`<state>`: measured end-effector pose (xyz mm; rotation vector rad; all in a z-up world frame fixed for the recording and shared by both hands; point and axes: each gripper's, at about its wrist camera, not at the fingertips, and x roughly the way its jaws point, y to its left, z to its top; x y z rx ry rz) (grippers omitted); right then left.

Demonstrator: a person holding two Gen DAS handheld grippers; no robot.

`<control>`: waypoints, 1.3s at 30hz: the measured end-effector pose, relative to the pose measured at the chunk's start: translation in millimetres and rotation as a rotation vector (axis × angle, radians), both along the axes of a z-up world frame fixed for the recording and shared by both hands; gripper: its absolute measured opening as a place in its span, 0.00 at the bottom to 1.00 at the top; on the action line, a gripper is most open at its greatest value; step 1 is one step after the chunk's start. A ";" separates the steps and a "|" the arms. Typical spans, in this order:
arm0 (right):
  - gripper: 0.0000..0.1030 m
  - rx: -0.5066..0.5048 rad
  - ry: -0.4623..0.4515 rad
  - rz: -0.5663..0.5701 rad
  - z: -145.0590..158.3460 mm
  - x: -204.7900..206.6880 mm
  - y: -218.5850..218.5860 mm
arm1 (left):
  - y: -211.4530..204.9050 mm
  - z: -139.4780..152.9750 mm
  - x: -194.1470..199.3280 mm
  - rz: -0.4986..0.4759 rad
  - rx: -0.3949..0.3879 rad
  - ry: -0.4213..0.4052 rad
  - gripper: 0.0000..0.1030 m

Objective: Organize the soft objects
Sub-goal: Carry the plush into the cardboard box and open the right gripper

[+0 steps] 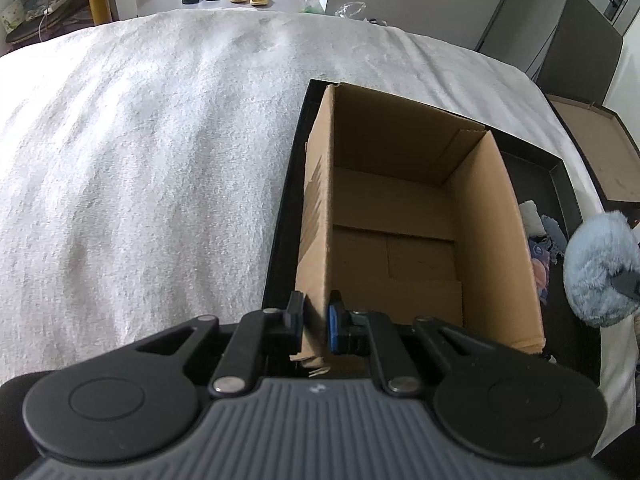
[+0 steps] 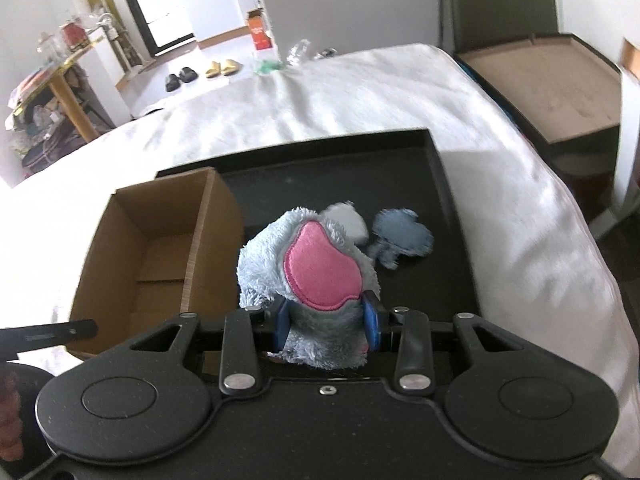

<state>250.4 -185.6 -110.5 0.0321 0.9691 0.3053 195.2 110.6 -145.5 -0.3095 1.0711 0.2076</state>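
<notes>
At lower centre of the left wrist view, the left gripper point(image 1: 316, 322) was clamped on the near wall of the cardboard box point(image 1: 400, 240), one pad outside, the blue pad inside, jaws almost fully closed on the thin card. Box stood open-topped inside the black tray point(image 1: 282, 240), hard against the tray's left rim, its long axis running from the bottom of the frame toward the top. Nothing visible on the box floor. Tray rested on a white fleecy blanket point(image 1: 140, 160) filling the left half of the frame. Right of the box, small soft items lay on the tray floor, too cramped to tell apart. At the far right edge a pale blue furry mass showed, partly cut off.

In the right wrist view, the box sat at left. At centre, the right gripper point(image 2: 326, 326) held the plush toy point(image 2: 312, 264), blue pads pressed into both sides of its grey-blue fur, jaws part-open around its bulk. Toy stood roughly upright, long axis pointing to upper frame, pink patch facing the camera. Behind it, right of centre, a white soft piece point(image 2: 348, 220) and a blue fluffy piece point(image 2: 402, 238) lay on the tray.
</notes>
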 end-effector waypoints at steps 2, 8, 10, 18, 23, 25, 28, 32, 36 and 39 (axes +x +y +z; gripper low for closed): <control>0.34 0.001 -0.010 0.013 4.9 -1.6 8.5 | 0.9 -0.6 0.1 0.000 -0.005 -0.001 0.10; 0.34 -0.005 -0.041 0.043 19.3 -4.1 33.2 | 3.6 -1.3 0.4 -0.006 -0.018 -0.005 0.11; 0.34 -0.008 -0.049 0.053 23.1 -5.5 40.9 | 4.9 -1.6 0.1 -0.008 -0.026 -0.005 0.11; 0.35 -0.018 -0.064 0.103 31.2 -9.6 79.2 | 9.6 -3.3 -0.8 -0.026 -0.054 -0.007 0.11; 0.35 -0.027 -0.065 0.138 30.3 -9.5 102.8 | 14.1 -3.8 -0.6 -0.032 -0.076 -0.006 0.12; 0.35 -0.033 -0.063 0.152 27.9 -9.0 112.2 | 16.8 -4.1 -0.8 -0.035 -0.080 -0.007 0.12; 0.35 -0.037 -0.056 0.165 25.1 -8.2 123.4 | 20.4 -4.3 -0.8 -0.035 -0.087 -0.007 0.12; 0.35 -0.042 -0.044 0.181 20.1 -6.8 137.9 | 22.5 -4.8 -0.8 -0.039 -0.100 -0.004 0.12; 0.35 -0.049 -0.032 0.200 13.5 -5.6 152.4 | 25.6 -5.5 -1.4 -0.040 -0.116 -0.004 0.13; 0.35 -0.054 -0.031 0.213 10.5 -3.2 162.1 | 27.9 -5.8 -1.3 -0.039 -0.128 -0.002 0.13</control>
